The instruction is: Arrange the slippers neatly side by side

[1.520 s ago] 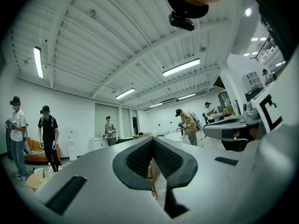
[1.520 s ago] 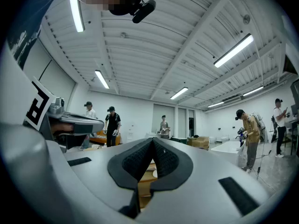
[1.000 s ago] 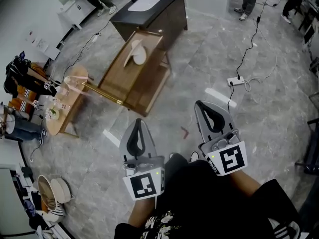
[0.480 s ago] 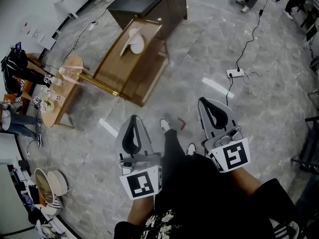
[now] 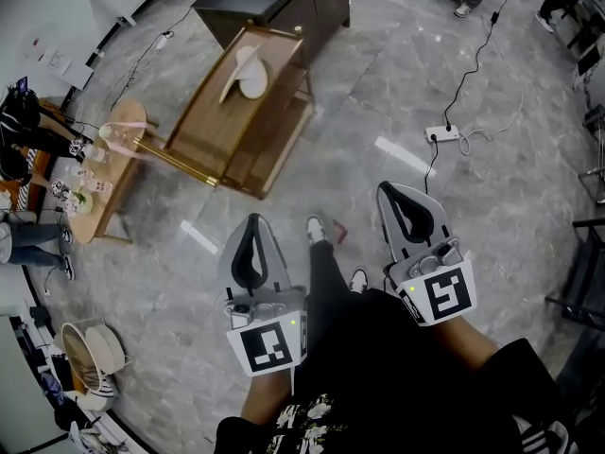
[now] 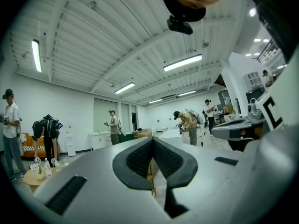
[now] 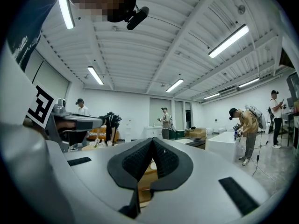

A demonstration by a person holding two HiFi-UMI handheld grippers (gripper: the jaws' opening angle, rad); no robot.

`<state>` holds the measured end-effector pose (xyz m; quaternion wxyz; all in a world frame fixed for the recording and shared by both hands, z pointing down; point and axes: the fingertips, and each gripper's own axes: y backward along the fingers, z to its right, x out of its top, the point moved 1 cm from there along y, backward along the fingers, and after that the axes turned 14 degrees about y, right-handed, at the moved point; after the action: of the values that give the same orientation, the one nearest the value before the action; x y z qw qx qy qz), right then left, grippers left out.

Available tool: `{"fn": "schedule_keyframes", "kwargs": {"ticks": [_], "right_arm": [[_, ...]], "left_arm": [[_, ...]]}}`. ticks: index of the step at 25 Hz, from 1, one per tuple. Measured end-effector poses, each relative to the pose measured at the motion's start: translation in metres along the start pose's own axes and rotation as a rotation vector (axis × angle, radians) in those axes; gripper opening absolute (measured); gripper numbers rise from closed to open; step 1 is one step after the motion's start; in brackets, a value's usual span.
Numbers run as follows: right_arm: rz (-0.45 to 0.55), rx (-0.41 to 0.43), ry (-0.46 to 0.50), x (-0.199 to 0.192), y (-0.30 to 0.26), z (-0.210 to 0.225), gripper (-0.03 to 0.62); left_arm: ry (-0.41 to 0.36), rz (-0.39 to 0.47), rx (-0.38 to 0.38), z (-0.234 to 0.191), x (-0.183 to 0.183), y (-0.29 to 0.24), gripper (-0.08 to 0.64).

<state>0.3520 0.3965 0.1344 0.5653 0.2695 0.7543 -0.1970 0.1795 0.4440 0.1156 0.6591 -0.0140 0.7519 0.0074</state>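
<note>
The left tool (image 5: 253, 225) and right tool (image 5: 392, 199) are held level above the grey marbled floor (image 5: 510, 187). Each bears a cube with a black-and-white square marker. Both are closed, their ribbed dark pads meeting with nothing between them. Between the tools are the person's white-toed shoes (image 5: 316, 227), with a small red mark (image 5: 339, 230) on the floor just beside them.

Past these stands the desk (image 5: 203, 130), of brown wood with a rimmed top and a lower shelf. The pale, rounded slippers (image 5: 248, 74) lie touching on its far end. A white power strip (image 5: 442, 133) with a black cable lies well right of the desk. A round desk (image 5: 99, 192) carrying small bottles stands just left of it, and a dark cabinet (image 5: 284, 8) stands beyond it.
</note>
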Motion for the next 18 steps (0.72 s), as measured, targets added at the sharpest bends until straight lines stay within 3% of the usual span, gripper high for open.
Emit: {"fn": "schedule_keyframes", "kwargs": {"ticks": [18], "right_arm": [[-0.025,0.002,0.004,-0.012,-0.087,0.037,-0.002]], "left_arm": [[-0.047,-0.003,-0.01,-0.019,0.008,-0.093,0.0]]}}
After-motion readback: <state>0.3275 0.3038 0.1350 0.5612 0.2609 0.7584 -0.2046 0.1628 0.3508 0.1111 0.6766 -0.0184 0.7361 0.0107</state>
